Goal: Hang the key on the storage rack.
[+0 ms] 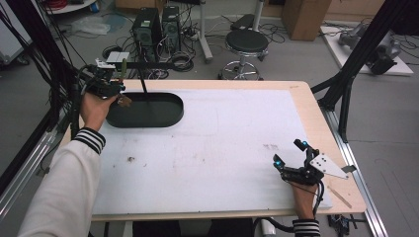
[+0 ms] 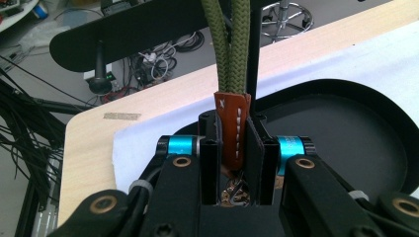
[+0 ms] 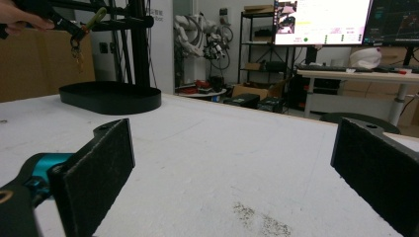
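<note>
My left gripper [image 1: 118,85] is raised over the left end of a black oval tray [image 1: 163,121] at the table's far left. It is shut on a key strap: a brown leather tab [image 2: 233,129] is pinched between the jaws [image 2: 232,148], and an olive green cord loop [image 2: 227,47] runs out past the tips. Metal keys [image 2: 236,192] hang behind the jaws. In the right gripper view the strap and keys [image 3: 77,49] dangle above the tray [image 3: 111,100]. My right gripper [image 1: 289,152] rests on the white mat near the front right, jaws wide apart, nothing between them [image 3: 232,163].
A thin black post [image 1: 143,81] rises from the tray's back edge and carries a horizontal bar [image 3: 123,22]. The white mat [image 1: 222,143] covers most of the wooden table [image 1: 316,123]. A stool [image 1: 246,47], computer towers and cables lie on the floor beyond.
</note>
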### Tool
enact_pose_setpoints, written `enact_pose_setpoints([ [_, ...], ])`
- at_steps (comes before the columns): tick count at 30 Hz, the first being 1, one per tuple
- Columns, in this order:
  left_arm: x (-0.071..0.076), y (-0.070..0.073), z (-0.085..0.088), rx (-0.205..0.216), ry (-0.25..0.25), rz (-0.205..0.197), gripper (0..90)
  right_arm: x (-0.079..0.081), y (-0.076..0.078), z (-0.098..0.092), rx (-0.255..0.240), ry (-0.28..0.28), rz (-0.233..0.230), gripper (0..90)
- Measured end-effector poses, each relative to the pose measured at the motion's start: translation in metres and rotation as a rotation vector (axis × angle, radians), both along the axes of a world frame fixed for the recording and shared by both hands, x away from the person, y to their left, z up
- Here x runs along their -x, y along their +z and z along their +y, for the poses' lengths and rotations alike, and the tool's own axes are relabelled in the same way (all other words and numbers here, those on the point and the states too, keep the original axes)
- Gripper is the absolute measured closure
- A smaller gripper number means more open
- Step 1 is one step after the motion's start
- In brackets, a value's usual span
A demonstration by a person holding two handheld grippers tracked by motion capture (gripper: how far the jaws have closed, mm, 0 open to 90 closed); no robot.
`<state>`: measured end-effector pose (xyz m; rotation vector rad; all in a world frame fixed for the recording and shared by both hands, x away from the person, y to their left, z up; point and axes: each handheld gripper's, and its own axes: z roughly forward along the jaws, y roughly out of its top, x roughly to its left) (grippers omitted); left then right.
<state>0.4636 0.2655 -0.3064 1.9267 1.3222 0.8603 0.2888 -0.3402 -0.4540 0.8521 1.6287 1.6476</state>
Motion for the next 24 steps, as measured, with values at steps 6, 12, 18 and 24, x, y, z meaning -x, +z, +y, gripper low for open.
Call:
enact_pose_setpoints([
  [6,0.0,-0.002,-0.004,-0.031,0.0,0.01,78.1,0.0,0.0,0.0,0.001,-0.001,0.0,2.0],
  [12,-0.001,-0.007,-0.008,-0.049,0.004,0.016,78.2,0.0,0.0,0.0,0.001,0.001,0.0,2.0],
  [18,-0.002,-0.013,-0.008,-0.06,0.005,0.031,78.1,0.0,0.0,0.0,0.0,0.0,0.002,2.0],
  [24,-0.005,-0.015,-0.009,-0.063,0.016,0.024,78.2,0.0,0.0,0.0,0.001,0.002,0.005,2.0],
])
